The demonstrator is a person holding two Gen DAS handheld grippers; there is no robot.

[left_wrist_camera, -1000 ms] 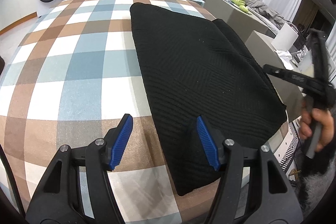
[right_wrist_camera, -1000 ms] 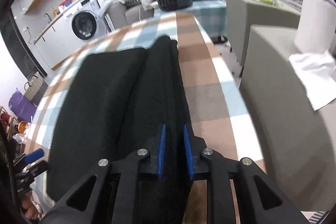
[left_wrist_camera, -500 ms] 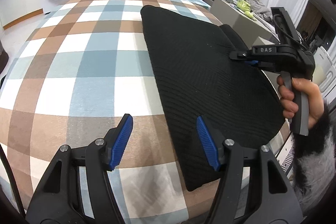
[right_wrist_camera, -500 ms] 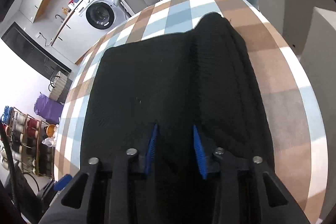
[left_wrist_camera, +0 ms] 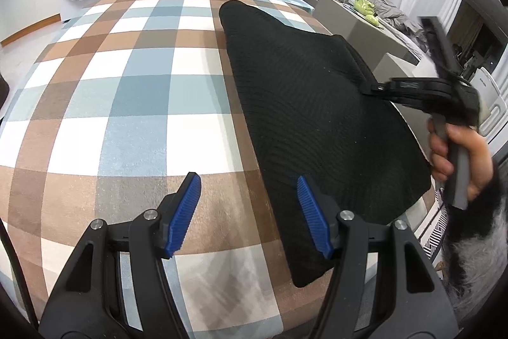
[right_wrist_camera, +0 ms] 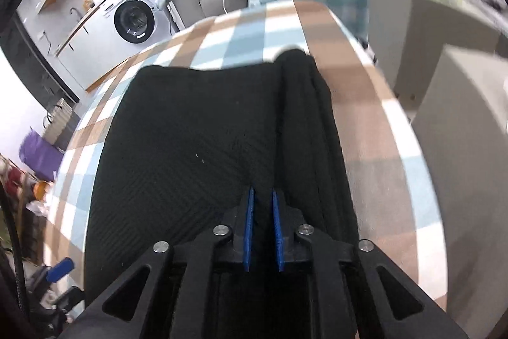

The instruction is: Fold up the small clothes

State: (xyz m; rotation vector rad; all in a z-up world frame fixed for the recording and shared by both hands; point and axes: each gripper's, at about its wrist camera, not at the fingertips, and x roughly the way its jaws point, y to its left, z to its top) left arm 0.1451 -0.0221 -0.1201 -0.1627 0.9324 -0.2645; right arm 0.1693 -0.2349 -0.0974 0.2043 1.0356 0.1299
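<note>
Left wrist view: black knit garment (left_wrist_camera: 317, 129) lies flat on the right half of the checked worktop (left_wrist_camera: 133, 104), one side folded over. Right tool (right_wrist_camera: 262, 231) has just been opening slightly, jaws still narrow, a ridge of the knit between its pads. Left tool (left_wrist_camera: 247, 215) hovers half open, empty, at the garment's near-left edge.

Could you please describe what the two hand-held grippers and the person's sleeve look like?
Both are black plastic frames with silver screws and ribbed blue pads. The left hand-held gripper shows a thin black cable at the picture's left edge. The right hand-held gripper has a grey handle, and the sleeve behind it is fluffy, black and grey.
</note>
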